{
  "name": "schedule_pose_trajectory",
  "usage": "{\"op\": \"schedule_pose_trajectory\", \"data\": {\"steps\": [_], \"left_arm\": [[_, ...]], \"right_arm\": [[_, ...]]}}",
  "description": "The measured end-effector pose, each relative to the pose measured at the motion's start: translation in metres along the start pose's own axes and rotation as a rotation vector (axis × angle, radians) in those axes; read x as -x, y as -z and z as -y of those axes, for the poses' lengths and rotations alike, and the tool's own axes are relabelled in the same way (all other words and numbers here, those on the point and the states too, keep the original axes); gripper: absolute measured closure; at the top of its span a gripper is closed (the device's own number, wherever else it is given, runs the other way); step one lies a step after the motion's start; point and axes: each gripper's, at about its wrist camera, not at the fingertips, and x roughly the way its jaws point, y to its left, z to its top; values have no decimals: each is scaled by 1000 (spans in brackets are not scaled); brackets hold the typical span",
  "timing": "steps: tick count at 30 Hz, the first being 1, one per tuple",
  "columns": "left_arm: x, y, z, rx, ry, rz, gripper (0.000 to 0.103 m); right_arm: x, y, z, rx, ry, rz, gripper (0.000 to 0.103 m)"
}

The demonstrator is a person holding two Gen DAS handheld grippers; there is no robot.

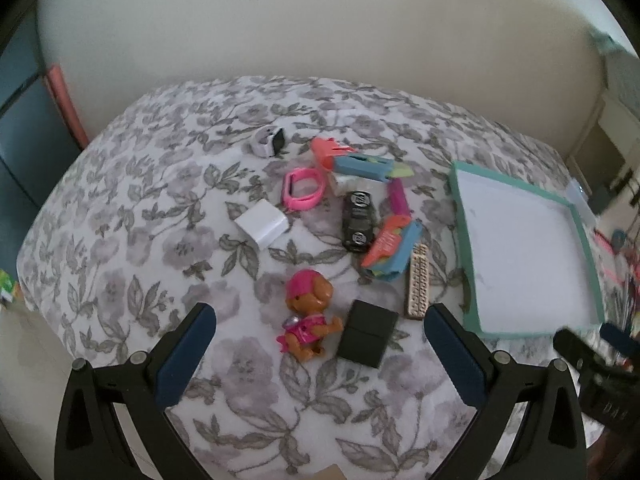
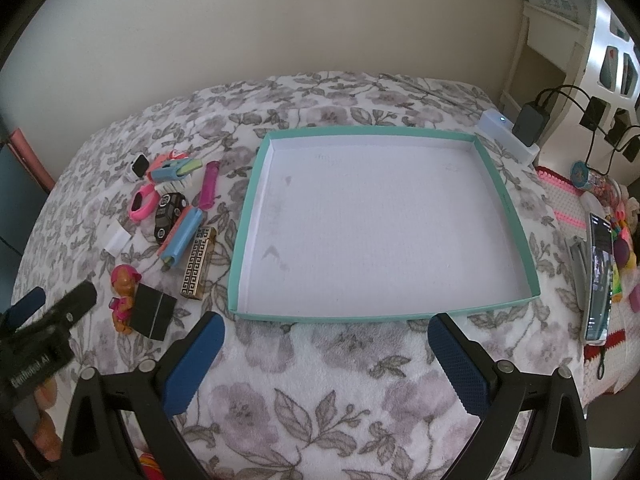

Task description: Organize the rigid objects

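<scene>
Small rigid objects lie on a floral bedspread. In the left wrist view: a toy pup figure [image 1: 308,314], a black box [image 1: 366,333], a gold patterned case [image 1: 418,282], a black toy car [image 1: 358,220], a pink watch band [image 1: 302,186], a white charger block [image 1: 262,224], a white smartwatch [image 1: 270,142] and orange-blue toy blasters [image 1: 390,250]. A teal tray [image 2: 504,200] with a white, empty floor lies to their right. My left gripper [image 1: 320,350] is open just before the pup and black box. My right gripper [image 2: 326,358] is open before the tray's near rim.
A white device with a blue light [image 2: 504,132], a black charger with cables [image 2: 530,122], a phone [image 2: 600,276] and colourful toys [image 2: 624,248] sit to the tray's right. The wall is behind the bed. The right gripper shows at the left wrist view's right edge [image 1: 596,356].
</scene>
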Motion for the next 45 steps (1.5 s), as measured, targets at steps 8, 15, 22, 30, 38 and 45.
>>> {"op": "schedule_pose_trajectory", "data": {"steps": [8, 15, 22, 30, 38, 45], "left_arm": [[-16, -26, -54, 137, 100, -30, 0], [-34, -28, -73, 182, 148, -35, 0], [-63, -23, -79, 169, 115, -143, 0], [-86, -14, -97, 221, 138, -204, 0], [-95, -13, -101, 228, 159, -220, 0], [-96, -14, -83, 192, 181, -228, 0]], "right_arm": [[-5, -19, -25, 53, -58, -26, 0], [-26, -32, -78, 81, -164, -122, 0], [-56, -28, -118, 86, -180, -215, 5], [-87, -24, -152, 111, -160, -279, 10], [-114, -19, -168, 120, -135, -306, 14], [-119, -15, -166, 114, -129, -310, 24]]}}
